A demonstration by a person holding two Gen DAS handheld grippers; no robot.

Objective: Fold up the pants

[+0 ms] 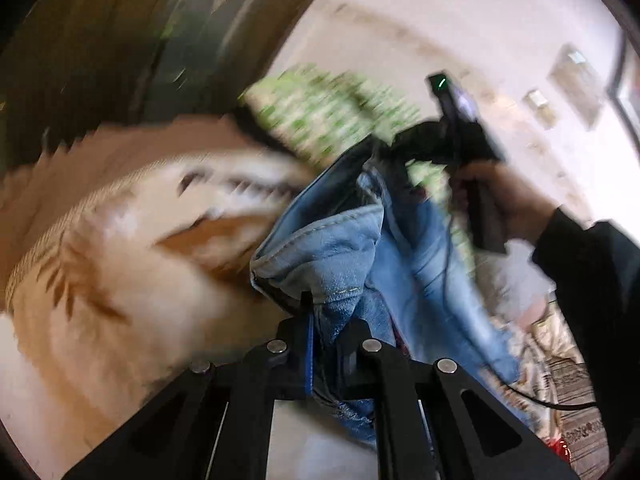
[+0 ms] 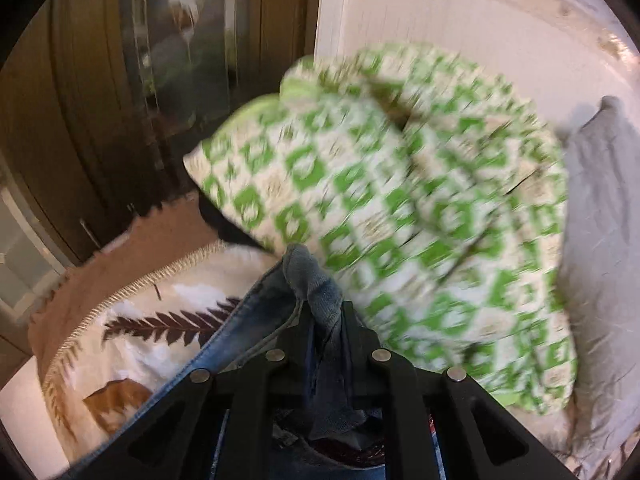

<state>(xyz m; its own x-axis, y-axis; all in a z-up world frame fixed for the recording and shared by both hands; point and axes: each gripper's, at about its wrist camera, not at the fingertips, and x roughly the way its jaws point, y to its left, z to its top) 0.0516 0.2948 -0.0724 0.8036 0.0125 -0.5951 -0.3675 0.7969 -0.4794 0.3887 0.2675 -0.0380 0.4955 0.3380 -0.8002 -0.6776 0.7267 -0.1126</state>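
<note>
The light-blue denim pants (image 1: 344, 248) hang bunched in the air above the bed, held at two places. The left gripper (image 1: 326, 320) has its black jaws pinched narrow on a stitched hem fold of the denim, which spills down between the jaws and out to the right. The right gripper (image 2: 324, 312) is likewise clamped tight on a twisted wad of the same fabric that pokes up past its fingertips; in the left wrist view it appears farther off, carried by a hand (image 1: 508, 196) in a dark sleeve (image 1: 592, 280), with a thin black cable trailing from it.

Beneath the pants lies a cream bedspread printed with brown fern leaves (image 2: 160, 328) and edged with a fringed trim. Just behind it sits a green-and-white checked pillow (image 2: 380, 208), and beside that, to the right, a plain grey pillow (image 2: 600, 240). A white wall (image 2: 440, 8) rises behind the pillows, and a dark wooden wardrobe (image 2: 92, 112) stands to the left. Both views are motion-blurred.
</note>
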